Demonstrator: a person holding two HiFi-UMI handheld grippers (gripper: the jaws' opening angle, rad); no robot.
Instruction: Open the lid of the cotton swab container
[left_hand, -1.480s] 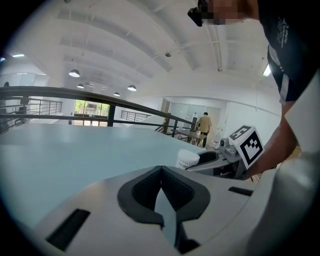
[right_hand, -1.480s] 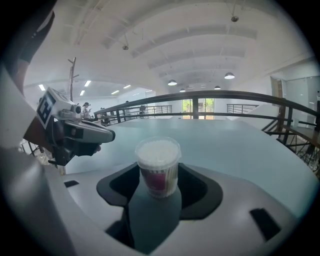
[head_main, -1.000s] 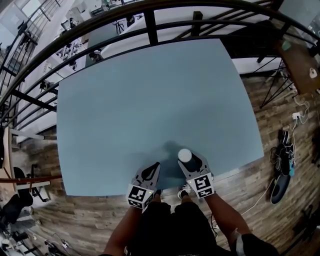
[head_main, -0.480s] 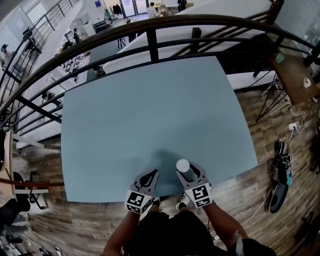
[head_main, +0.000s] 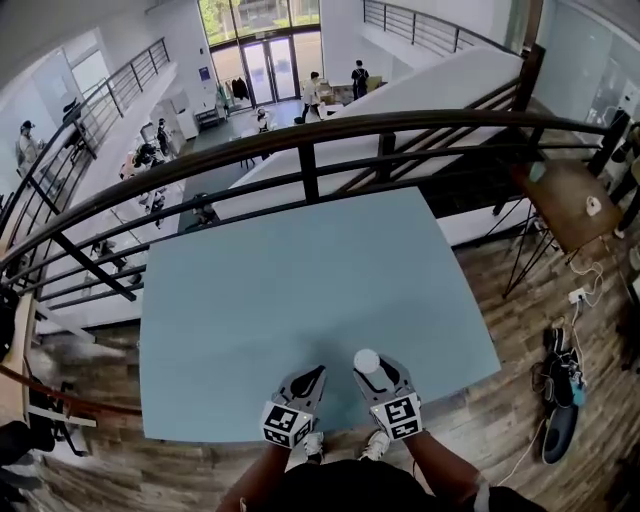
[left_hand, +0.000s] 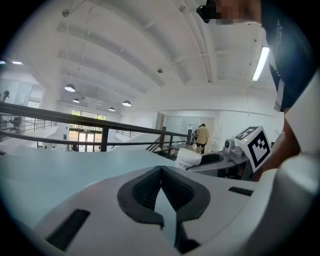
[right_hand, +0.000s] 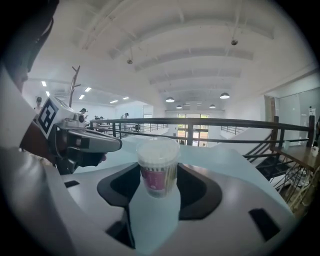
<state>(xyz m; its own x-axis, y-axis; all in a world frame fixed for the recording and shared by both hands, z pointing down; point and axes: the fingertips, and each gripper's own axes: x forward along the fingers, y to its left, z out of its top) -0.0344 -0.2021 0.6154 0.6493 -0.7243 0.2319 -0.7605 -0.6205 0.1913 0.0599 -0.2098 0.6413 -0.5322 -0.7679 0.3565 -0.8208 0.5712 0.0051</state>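
Right gripper view: right gripper (right_hand: 158, 186) clamped on container (right_hand: 158, 172) body, upright, over near edge of table (head_main: 300, 290). Lid (right_hand: 158, 148) on, standing clear above jaws; low grip judged deliberate, leaving lid free. Left gripper (left_hand: 161, 172) closed, empty, just beside container; likely kept free to work lid, must open first.

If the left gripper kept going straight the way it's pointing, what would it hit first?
Likely the table: the left gripper tilts slightly down and nothing stands in its line. Beyond the far edge, the railing.
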